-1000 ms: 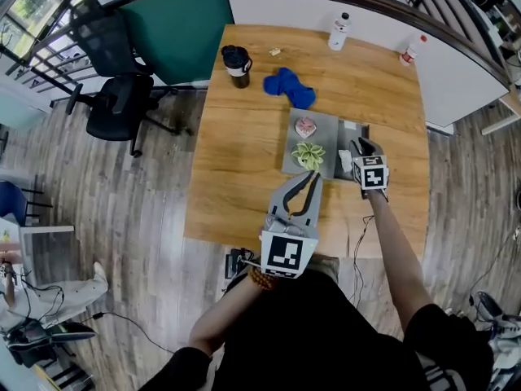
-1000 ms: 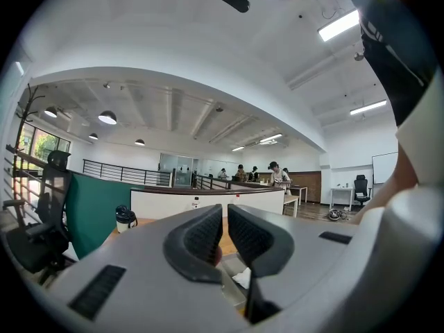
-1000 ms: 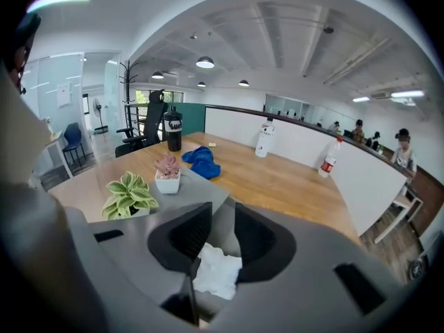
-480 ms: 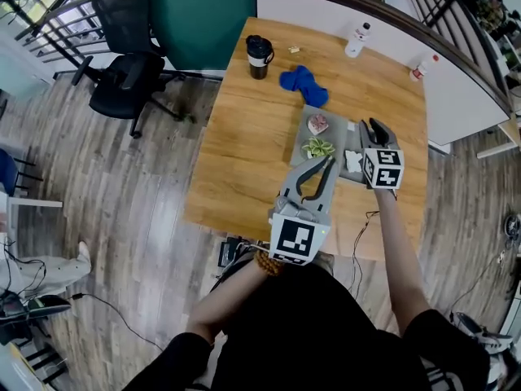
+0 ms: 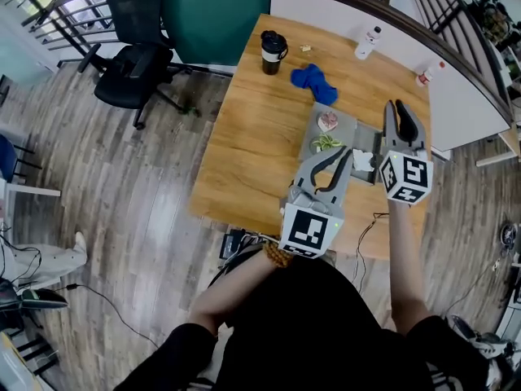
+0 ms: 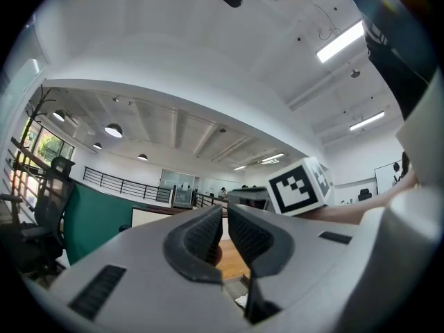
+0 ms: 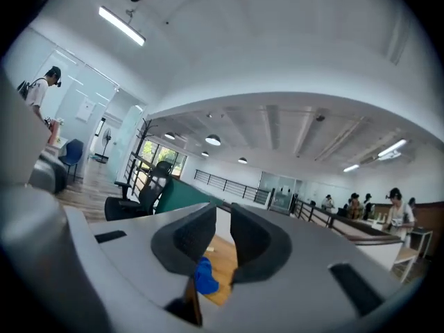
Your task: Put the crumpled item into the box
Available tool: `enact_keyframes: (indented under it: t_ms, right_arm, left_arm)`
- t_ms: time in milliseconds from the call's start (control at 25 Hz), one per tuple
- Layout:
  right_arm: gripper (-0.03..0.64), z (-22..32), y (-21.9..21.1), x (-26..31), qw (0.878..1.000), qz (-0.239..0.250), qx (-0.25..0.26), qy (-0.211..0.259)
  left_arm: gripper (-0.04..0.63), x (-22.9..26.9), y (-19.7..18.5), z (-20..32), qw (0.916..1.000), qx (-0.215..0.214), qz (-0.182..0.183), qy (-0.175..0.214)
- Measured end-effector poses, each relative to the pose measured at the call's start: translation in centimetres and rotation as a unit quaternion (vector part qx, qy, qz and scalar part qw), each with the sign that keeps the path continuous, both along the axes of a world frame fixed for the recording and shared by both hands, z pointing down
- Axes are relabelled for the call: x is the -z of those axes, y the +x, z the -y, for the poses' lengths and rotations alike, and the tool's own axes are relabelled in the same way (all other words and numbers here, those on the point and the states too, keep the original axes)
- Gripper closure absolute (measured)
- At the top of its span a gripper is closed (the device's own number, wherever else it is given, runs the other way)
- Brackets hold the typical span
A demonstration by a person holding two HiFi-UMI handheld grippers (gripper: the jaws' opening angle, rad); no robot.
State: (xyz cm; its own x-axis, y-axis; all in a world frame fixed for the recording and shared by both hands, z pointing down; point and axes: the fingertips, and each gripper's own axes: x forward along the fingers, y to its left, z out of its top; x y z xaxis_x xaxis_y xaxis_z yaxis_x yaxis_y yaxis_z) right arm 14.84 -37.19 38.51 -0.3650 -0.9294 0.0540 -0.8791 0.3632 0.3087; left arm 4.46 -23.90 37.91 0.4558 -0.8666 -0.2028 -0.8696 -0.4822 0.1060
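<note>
Right gripper (image 5: 400, 108) high over table (image 5: 244, 161) — jaws just closing, down to narrow gap. Nothing between them; we saw only blue cloth (image 7: 205, 277) far beyond. Left gripper (image 5: 345, 155) hovered by box (image 5: 346, 129), jaws together, empty. White crumpled wad (image 5: 362, 160) lay in box's dark right part, as far as we could tell. Drop looked done to us — little left but pulling both grippers clear.
</note>
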Motion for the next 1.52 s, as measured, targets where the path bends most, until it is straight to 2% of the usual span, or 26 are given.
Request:
enact_keyframes:
  t_ms: [200, 280, 520, 680, 880, 1000, 1200, 1520]
  right_arm:
    - [0.558, -3.4, -1.6, 6.1, 0.996, 0.027, 0.008, 0.083]
    - [0.604, -4.6, -2.4, 7.7, 0.994, 0.038, 0.023, 0.104]
    - [0.609, -7.8, -3.9, 10.5, 0.99, 0.048, 0.032, 0.132]
    - [0.609, -10.0, -4.5, 12.3, 0.985, 0.035, 0.027, 0.164]
    - [0.609, -12.0, -4.6, 12.5, 0.983, 0.03, 0.001, 0.183]
    - [0.609, -13.1, -4.1, 11.7, 0.983, 0.037, -0.017, 0.178]
    - [0.609, -14.5, -3.5, 9.3, 0.988, 0.038, -0.031, 0.145]
    - [0.609, -16.0, -4.3, 4.1, 0.996, 0.04, -0.021, 0.075]
  left_arm:
    - [0.554, 0.1, 0.0, -0.3, 1.0, -0.005, -0.006, 0.001]
    - [0.554, 0.3, -0.1, -0.4, 0.9999, -0.008, -0.008, 0.0]
    - [0.554, 0.6, -0.1, -0.7, 0.9999, -0.015, -0.008, 0.002]
    - [0.554, 0.6, 0.0, -1.2, 0.9996, -0.025, -0.005, 0.007]
    - [0.554, -0.2, -0.3, -1.6, 0.9995, -0.031, -0.006, -0.001]
    - [0.554, -0.2, -0.3, -1.7, 0.9994, -0.033, -0.007, 0.005]
    - [0.554, -0.3, -0.2, -1.7, 0.9992, -0.038, -0.006, 0.003]
    - [0.554, -0.3, -0.7, -1.7, 0.9995, -0.028, -0.012, 0.01]
